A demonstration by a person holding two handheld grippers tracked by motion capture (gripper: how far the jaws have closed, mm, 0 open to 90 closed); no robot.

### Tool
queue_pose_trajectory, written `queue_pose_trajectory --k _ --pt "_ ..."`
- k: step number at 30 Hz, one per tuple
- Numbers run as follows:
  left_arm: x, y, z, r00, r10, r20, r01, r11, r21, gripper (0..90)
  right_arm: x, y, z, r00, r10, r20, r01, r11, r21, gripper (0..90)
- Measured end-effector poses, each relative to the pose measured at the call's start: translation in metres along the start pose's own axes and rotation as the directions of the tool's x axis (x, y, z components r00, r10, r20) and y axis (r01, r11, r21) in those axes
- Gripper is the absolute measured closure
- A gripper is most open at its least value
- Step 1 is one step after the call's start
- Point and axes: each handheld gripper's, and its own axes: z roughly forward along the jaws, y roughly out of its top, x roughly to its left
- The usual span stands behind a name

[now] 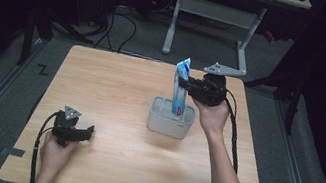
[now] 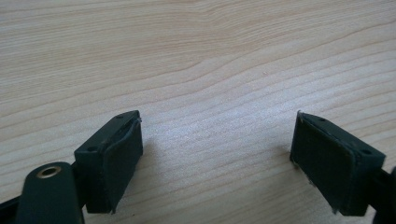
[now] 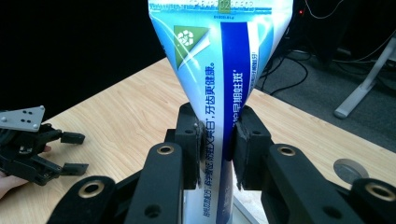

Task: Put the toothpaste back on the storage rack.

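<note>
1. The right gripper [image 3: 215, 149] had its fingers [image 3: 189, 140] pinched on a tube [image 3: 219, 70] — a blue-and-white toothpaste tube, clamped partway down its flattened upper half, crimped end up.
2. In the high view the tube [image 1: 180, 87] stood nearly upright, its lower end down inside a grey holder [image 1: 171, 118] set right of the worktop's middle; whether it had reached the holder's floor could not be told.
3. The right gripper [image 1: 184, 83] came at the tube from the side, above the holder's rim, with the person's right hand [image 1: 211, 114] behind it.
4. The left gripper [image 2: 215, 154] had its fingers [image 2: 114, 158] spread wide with nothing between them, low over bare wood; the high view placed it [image 1: 89, 131] near the worktop's [image 1: 116, 88] front left corner, well apart from the holder.
5. Judged from this, the job — standing the tube in the holder — was mostly done: tube in the slot, grip not yet released. Left to do: open the fingers and draw clear without tipping the tube.
6. Count: one tube, one holder, two grippers, one worktop.
</note>
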Motion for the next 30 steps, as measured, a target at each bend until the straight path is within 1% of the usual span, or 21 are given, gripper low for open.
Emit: queue_pose_trajectory --k 5,15,19,25,30 --pt "0.0 0.0 0.0 1.0 0.0 0.0 0.0 1.0 0.0 17.2 -0.002 -0.004 0.005 1.0 0.0 0.003 0.0 1.0 0.004 74.1" --pt "0.0 0.0 0.0 1.0 0.0 0.0 0.0 1.0 0.0 17.2 -0.007 -0.014 0.012 0.9996 0.012 0.027 -0.013 0.999 0.038 74.0" --pt "0.0 0.0 0.0 1.0 0.001 0.0 -0.001 1.0 0.001 17.2 -0.008 -0.019 0.017 0.9994 0.019 0.027 -0.02 0.998 0.053 74.0" --pt "0.0 0.0 0.0 1.0 0.0 0.001 0.0 1.0 0.001 17.1 -0.007 -0.024 0.026 0.999 0.002 0.044 -0.006 0.996 0.087 73.9" --pt "0.0 0.0 0.0 1.0 0.0 0.0 0.0 1.0 0.0 17.1 -0.007 -0.027 0.029 0.9989 -0.006 0.046 0.001 0.995 0.103 73.9"
